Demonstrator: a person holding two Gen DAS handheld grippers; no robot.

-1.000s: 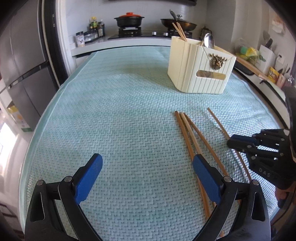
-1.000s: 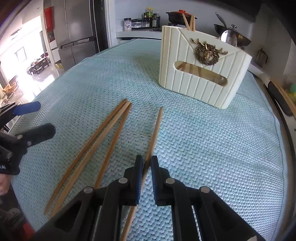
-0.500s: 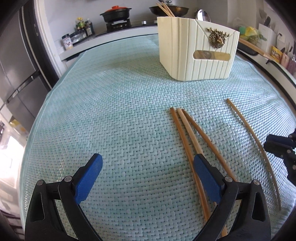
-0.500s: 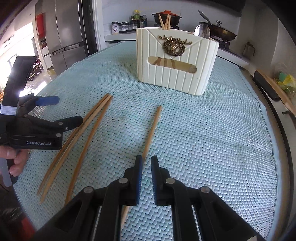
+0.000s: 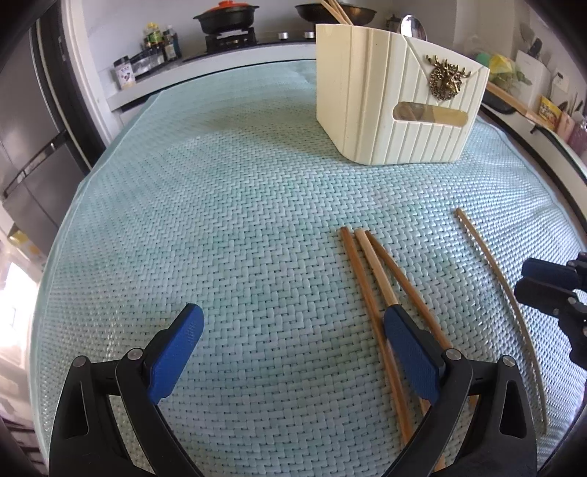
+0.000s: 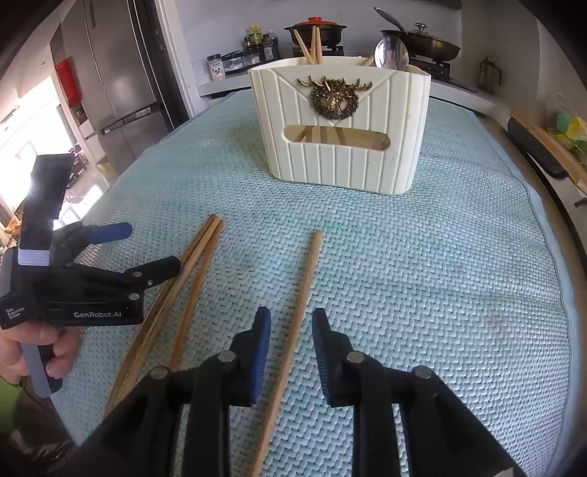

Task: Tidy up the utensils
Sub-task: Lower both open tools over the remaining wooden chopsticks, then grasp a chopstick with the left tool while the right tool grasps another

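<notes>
Between the opening right tongs [image 6: 290,330] lies 1 chopstick [image 6: 306,279], unpinched.

A home kitchen, shown by the steel double-door fridge [image 6: 121,84], black lidded pots on a gas stove [image 5: 227,22] and spice jars [image 5: 146,55] behind the table

Open mat [image 5: 227,220] left; utensil holder [image 5: 396,106] blocks far right.
</notes>
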